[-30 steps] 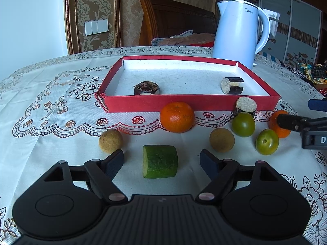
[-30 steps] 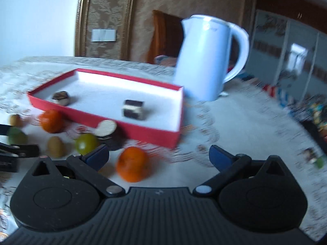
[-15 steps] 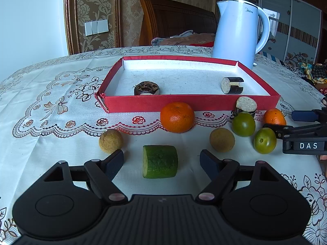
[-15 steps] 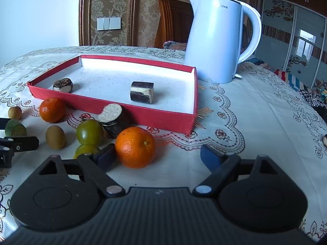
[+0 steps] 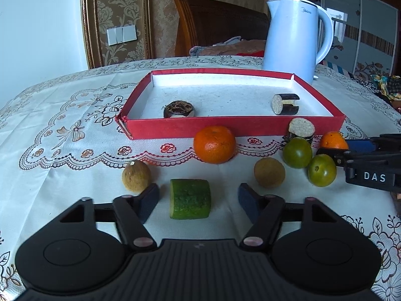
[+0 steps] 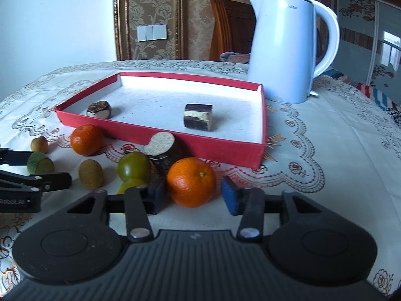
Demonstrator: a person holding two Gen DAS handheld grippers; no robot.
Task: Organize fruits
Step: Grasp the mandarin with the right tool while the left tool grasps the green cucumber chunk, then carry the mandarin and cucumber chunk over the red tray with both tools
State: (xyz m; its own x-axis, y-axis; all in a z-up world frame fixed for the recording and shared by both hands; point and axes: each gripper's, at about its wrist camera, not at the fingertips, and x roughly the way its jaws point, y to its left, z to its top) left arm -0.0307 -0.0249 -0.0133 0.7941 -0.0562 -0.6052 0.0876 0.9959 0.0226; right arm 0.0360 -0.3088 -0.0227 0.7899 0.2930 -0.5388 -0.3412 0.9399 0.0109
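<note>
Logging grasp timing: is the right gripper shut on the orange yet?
No, open. The right gripper straddles the orange, with a gap showing at its right pad.

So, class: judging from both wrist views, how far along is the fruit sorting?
Done: two dark cut pieces lie in the red tray. In hand: nothing yet; the right claw brackets an orange, the left claw a green chunk, both open. Left: the other orange, two green fruits, two brown ones.

- Table under a white embroidered cloth.
- Far: red tray, white kettle.
- Near: oranges, green fruits, brown fruits, cucumber piece.
</note>
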